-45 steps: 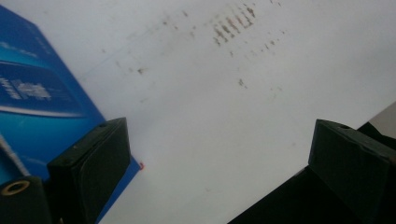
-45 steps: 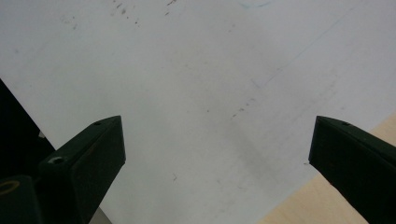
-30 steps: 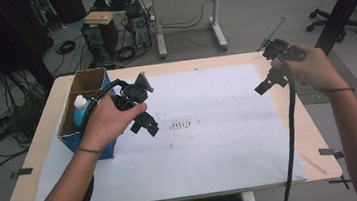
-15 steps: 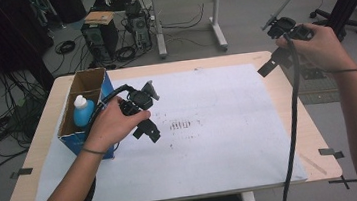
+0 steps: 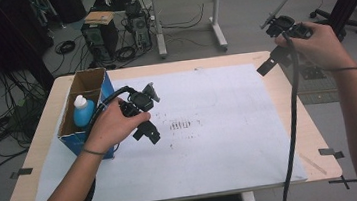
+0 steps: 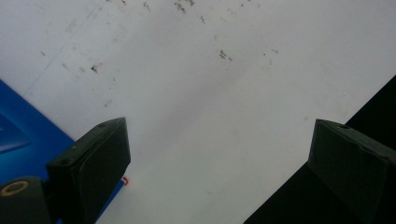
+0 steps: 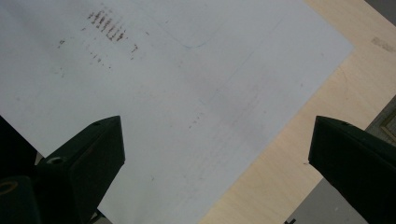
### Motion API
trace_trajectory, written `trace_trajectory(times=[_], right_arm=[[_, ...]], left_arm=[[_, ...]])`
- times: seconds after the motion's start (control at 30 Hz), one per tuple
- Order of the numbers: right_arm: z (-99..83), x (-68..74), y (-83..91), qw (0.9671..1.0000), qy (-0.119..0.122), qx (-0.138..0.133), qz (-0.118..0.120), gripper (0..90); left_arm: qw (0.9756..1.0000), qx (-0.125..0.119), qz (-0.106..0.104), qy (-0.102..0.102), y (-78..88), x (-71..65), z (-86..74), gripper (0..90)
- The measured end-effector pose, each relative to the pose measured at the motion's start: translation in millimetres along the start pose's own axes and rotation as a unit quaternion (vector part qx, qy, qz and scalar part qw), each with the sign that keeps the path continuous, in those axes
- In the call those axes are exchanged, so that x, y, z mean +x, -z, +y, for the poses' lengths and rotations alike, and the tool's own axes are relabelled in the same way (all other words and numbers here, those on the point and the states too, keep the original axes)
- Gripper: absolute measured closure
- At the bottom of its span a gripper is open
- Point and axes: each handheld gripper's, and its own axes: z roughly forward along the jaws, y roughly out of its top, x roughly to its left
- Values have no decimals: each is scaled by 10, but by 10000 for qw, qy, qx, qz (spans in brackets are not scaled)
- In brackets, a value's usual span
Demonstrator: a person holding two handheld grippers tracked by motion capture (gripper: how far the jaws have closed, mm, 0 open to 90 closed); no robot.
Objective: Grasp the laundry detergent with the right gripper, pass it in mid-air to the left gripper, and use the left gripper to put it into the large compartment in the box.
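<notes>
High view: left gripper (image 5: 144, 115) just beside blue box (image 5: 86, 139), jaws wide apart, empty, drifted closer to box since 1 s ago. Bottle (image 5: 82, 111) upright inside box. Right gripper (image 5: 275, 45) lifted away past table's far corner, jaws wide, empty. Likely reach for bottle next.

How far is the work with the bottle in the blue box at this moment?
Nothing looks done: the bottle stands inside the blue box on the table's left. In hand: the left gripper hangs open, empty, over the white sheet beside the box; the right gripper is open, raised over the table's far right corner. Left to do: probably reaching into the box and gripping the bottle.
</notes>
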Motion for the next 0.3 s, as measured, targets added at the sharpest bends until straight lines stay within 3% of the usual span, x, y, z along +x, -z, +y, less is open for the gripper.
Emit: trace_trajectory(times=[0.3], right_arm=[[-7,-2,0,10000,-16,-23,11,32]], left_arm=[[10000,-14,28,-5,13,-15,-3,60]])
